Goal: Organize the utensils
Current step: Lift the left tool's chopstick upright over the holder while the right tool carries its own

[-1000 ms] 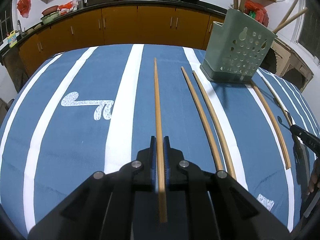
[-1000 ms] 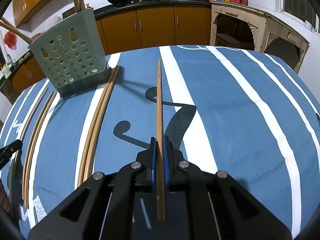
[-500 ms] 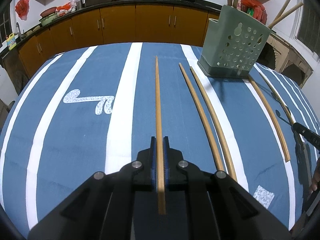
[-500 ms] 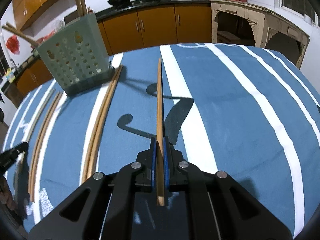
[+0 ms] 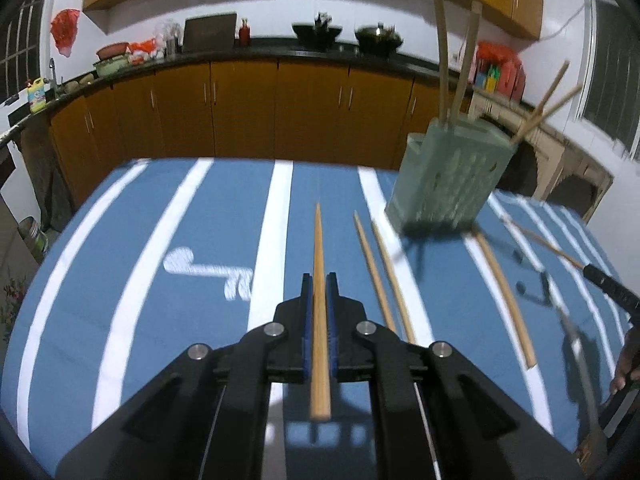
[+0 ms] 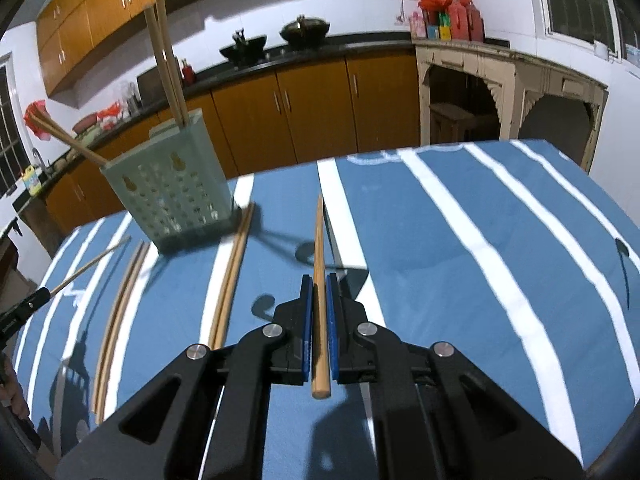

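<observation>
Dim, motion-blurred, fisheye edges, perhaps overhead-lit

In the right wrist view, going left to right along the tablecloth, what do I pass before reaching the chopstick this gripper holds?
Other gripper's tip holding a raised chopstick → pair of chopsticks lying flat → green utensil holder → second flat pair → held chopstick in the right gripper.

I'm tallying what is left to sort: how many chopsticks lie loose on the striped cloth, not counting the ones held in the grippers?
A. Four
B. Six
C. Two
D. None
A: the right wrist view shows one pair of chopsticks lying just right of the green holder and a second pair lying to its left on the cloth.
</observation>
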